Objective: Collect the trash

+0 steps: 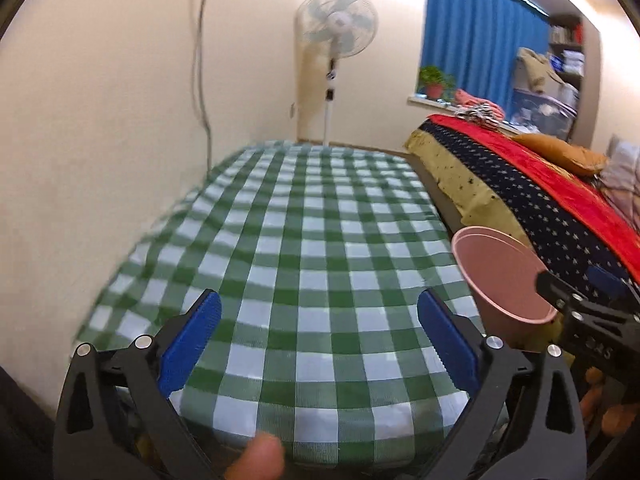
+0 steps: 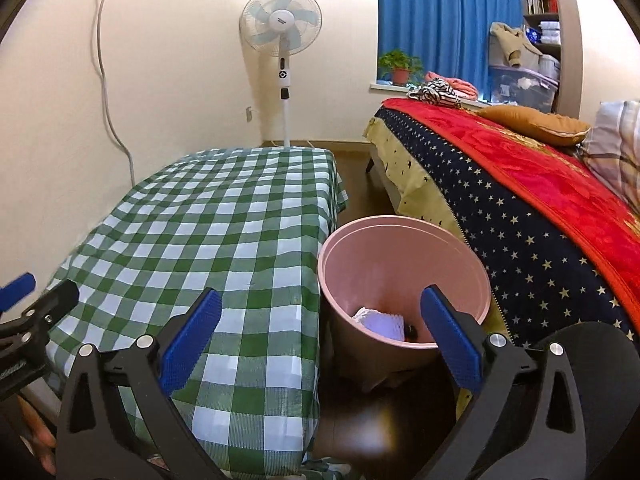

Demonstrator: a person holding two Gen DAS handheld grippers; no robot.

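Observation:
A pink bin (image 2: pixel 404 256) stands on the floor between the table and the bed. White crumpled paper (image 2: pixel 380 322) and a small dark item lie inside it. The bin also shows at the right of the left wrist view (image 1: pixel 500 276). My left gripper (image 1: pixel 320 332) is open and empty above the near end of the green checked tablecloth (image 1: pixel 304 240). My right gripper (image 2: pixel 320 332) is open and empty, above the table's right edge and the bin's near rim. The right gripper's body shows at the right edge of the left wrist view (image 1: pixel 592 320).
A bed (image 2: pixel 520 216) with a starred blanket and red cover stands right of the bin. A pedestal fan (image 2: pixel 282 40) stands at the far wall. A cable (image 2: pixel 108 80) hangs down the left wall. Dark floor (image 2: pixel 356 184) runs between table and bed.

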